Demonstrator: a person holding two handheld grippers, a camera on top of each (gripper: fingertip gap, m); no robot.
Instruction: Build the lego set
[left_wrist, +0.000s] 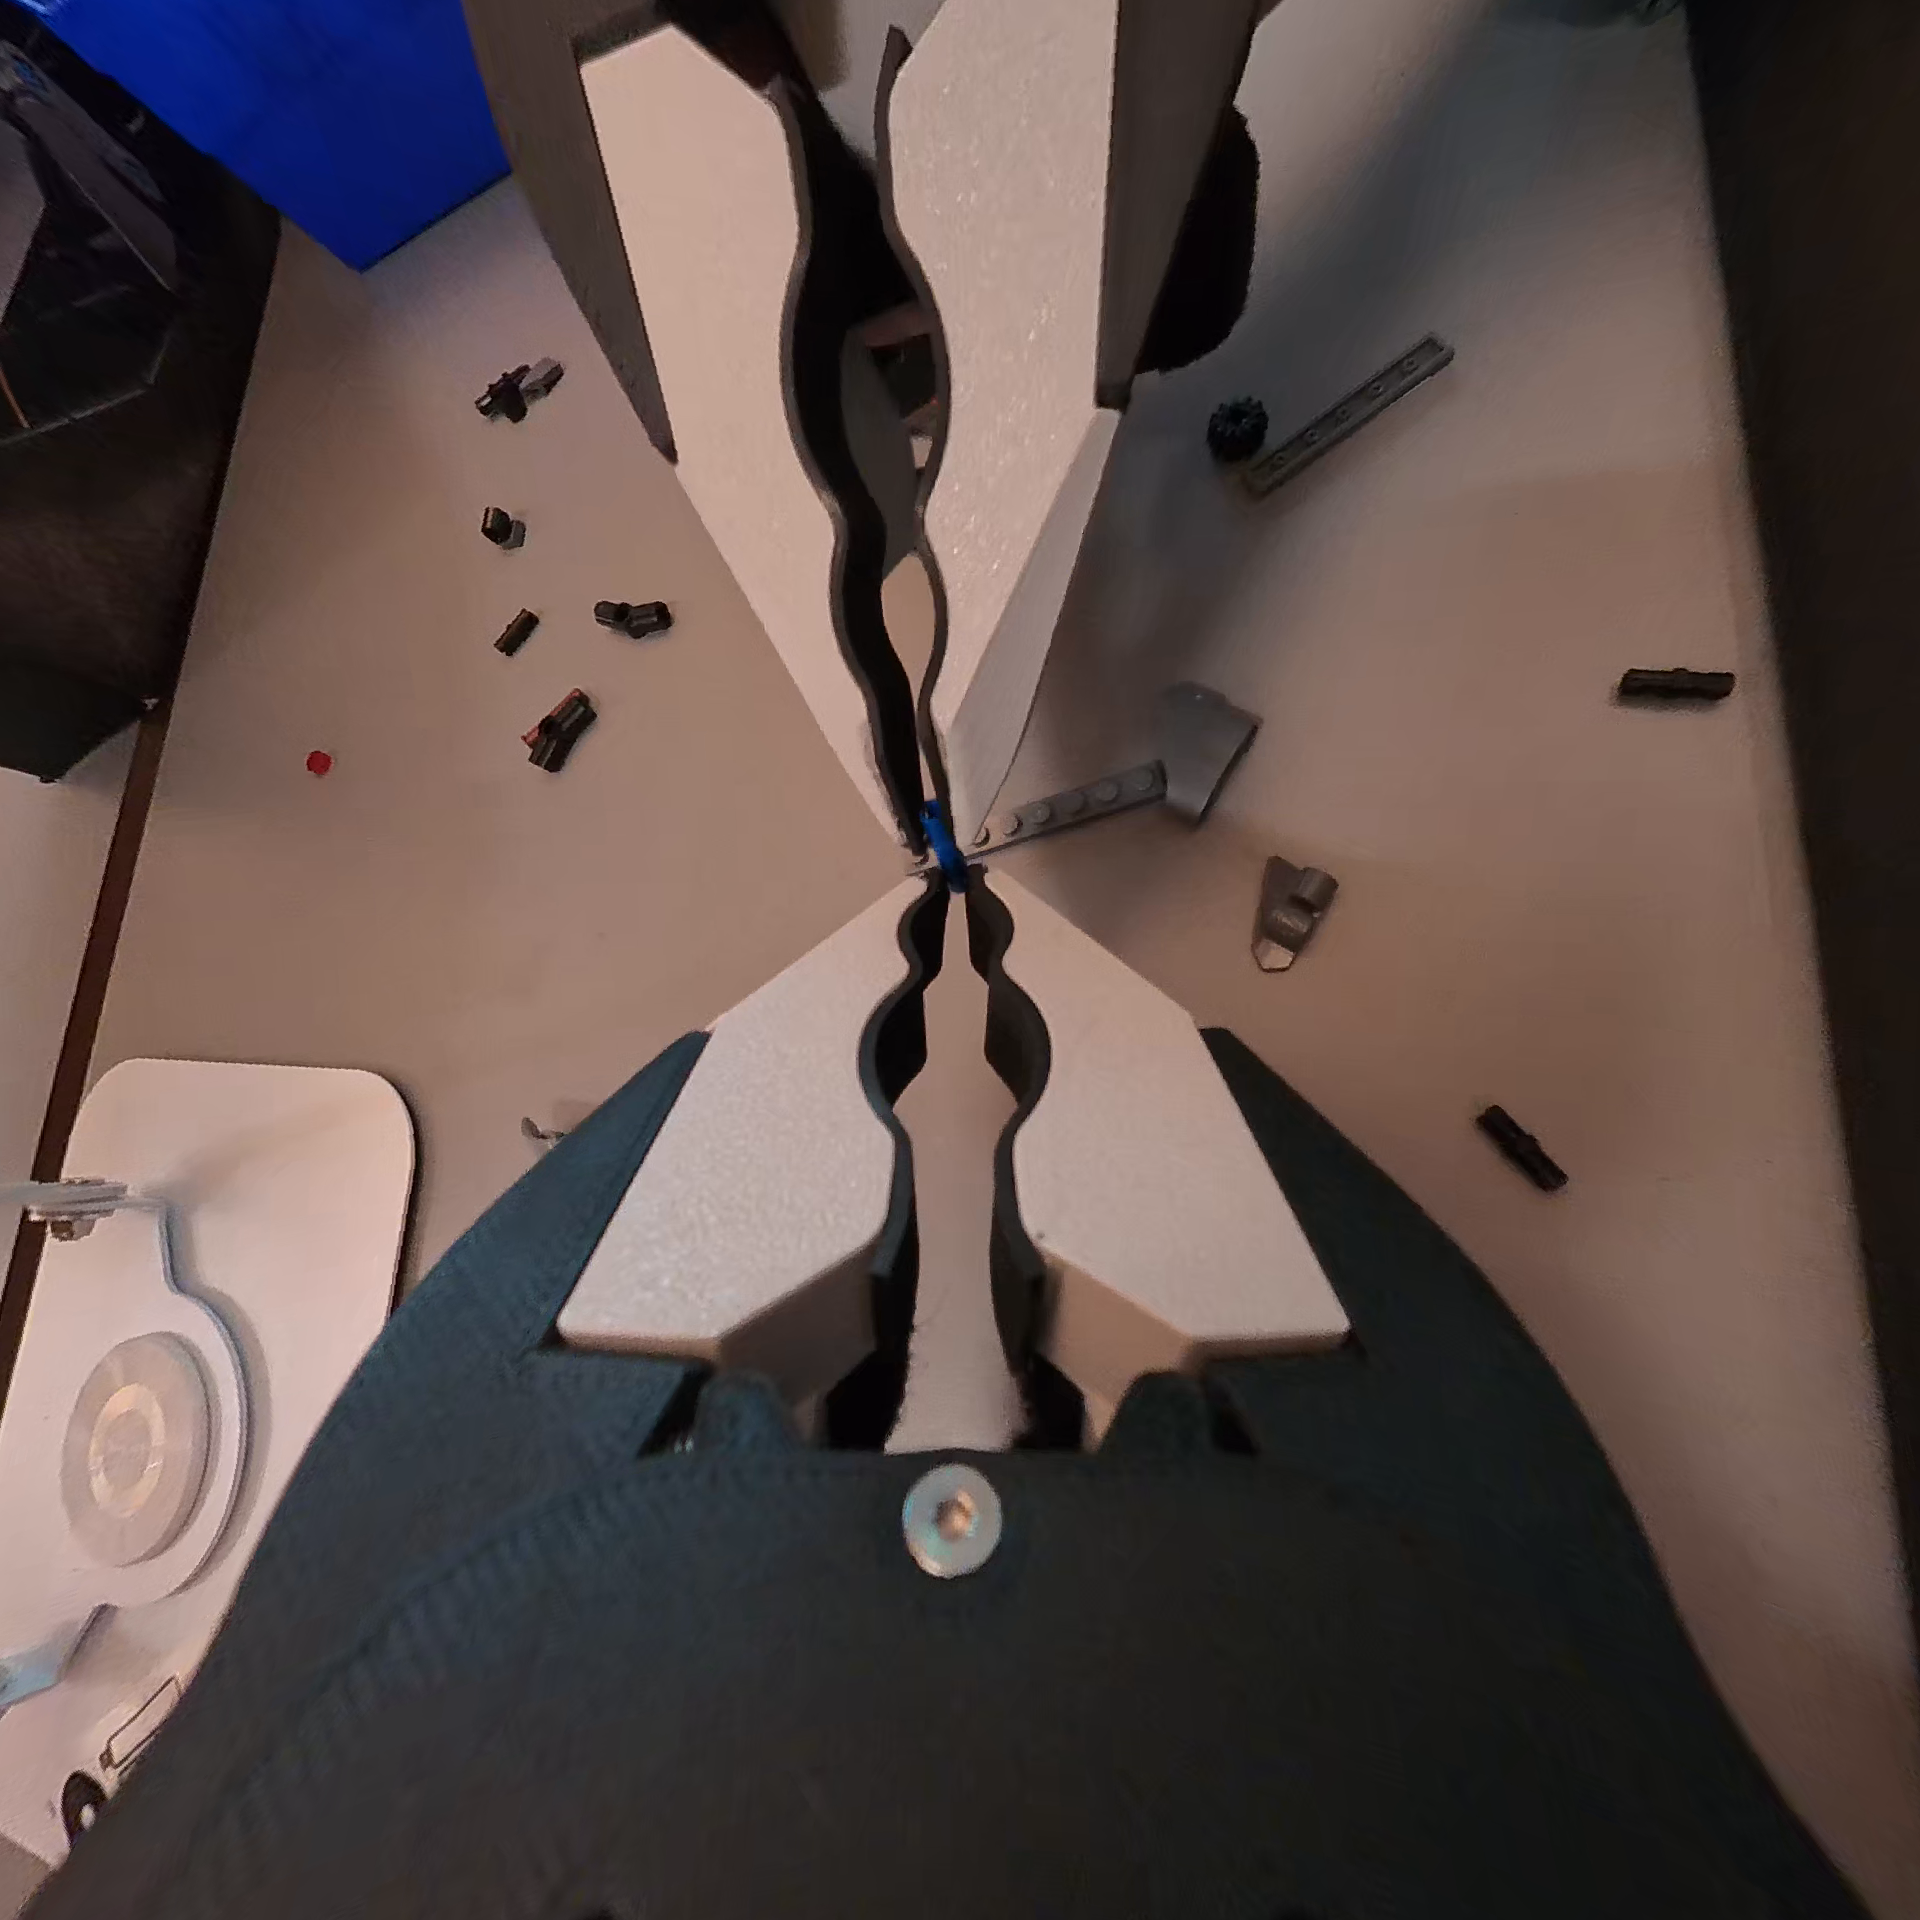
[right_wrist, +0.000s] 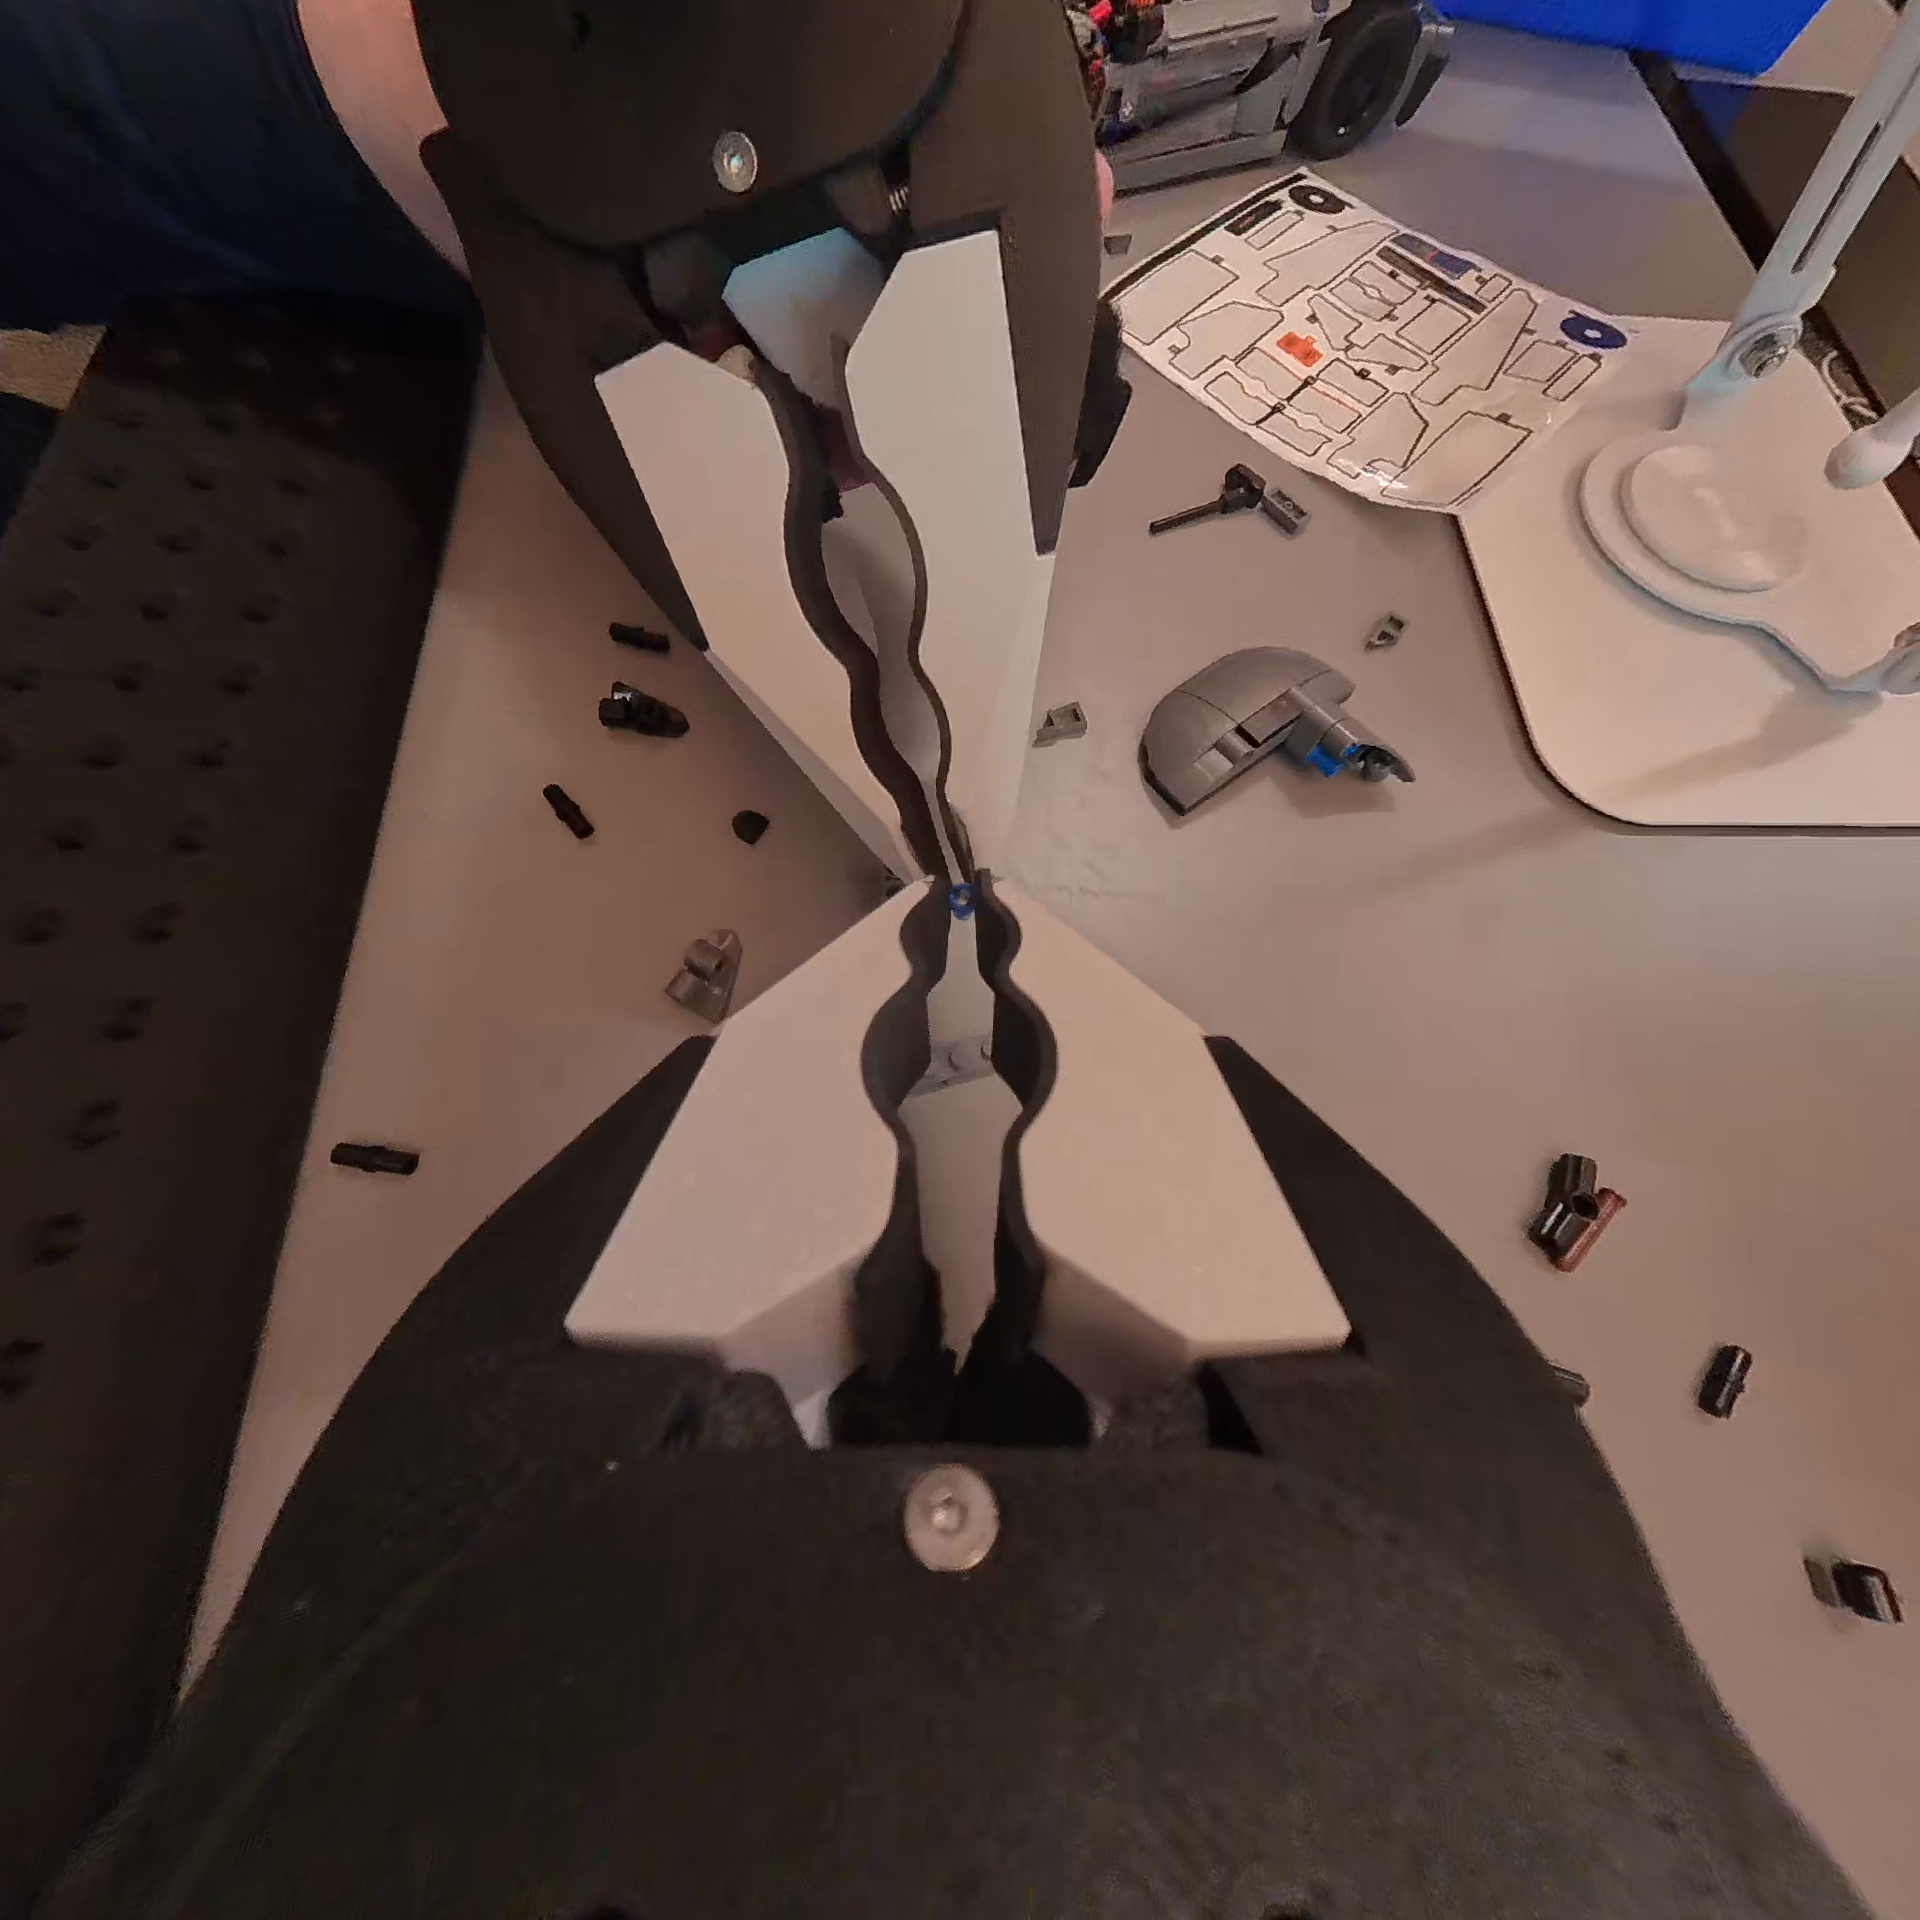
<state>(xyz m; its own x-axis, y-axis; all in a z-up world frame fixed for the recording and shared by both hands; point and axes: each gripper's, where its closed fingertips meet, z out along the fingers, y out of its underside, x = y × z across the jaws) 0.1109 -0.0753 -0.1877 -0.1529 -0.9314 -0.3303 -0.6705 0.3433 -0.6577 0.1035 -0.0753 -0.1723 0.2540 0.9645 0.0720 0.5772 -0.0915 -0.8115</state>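
My two grippers meet tip to tip above the table. A small blue pin (left_wrist: 943, 844) sits pinched where the tips meet; it also shows in the right wrist view (right_wrist: 963, 898). My left gripper (left_wrist: 941, 889) comes from the bottom of the left wrist view, jaws shut on the pin's near end. My right gripper (right_wrist: 962, 908) is likewise shut at the pin. Each one shows opposite in the other's view: the right gripper (left_wrist: 928, 823) and the left gripper (right_wrist: 951, 844). A long grey studded plate (left_wrist: 1081, 802) lies on the table just beneath.
Several small black pins (left_wrist: 551, 727) and grey bits (left_wrist: 1288, 914) lie scattered around. A grey curved sub-assembly (right_wrist: 1247, 727), a sticker sheet (right_wrist: 1371, 332) and a partly built car model (right_wrist: 1247, 94) lie beyond. A white stand base (right_wrist: 1714, 540) is on the right, a black studded mat (right_wrist: 156, 831) on the left. Both grippers' tips are close together, under 4 cm apart. My left gripper's tips are some 5 cm from the long grey studded plate (left_wrist: 1081, 802).
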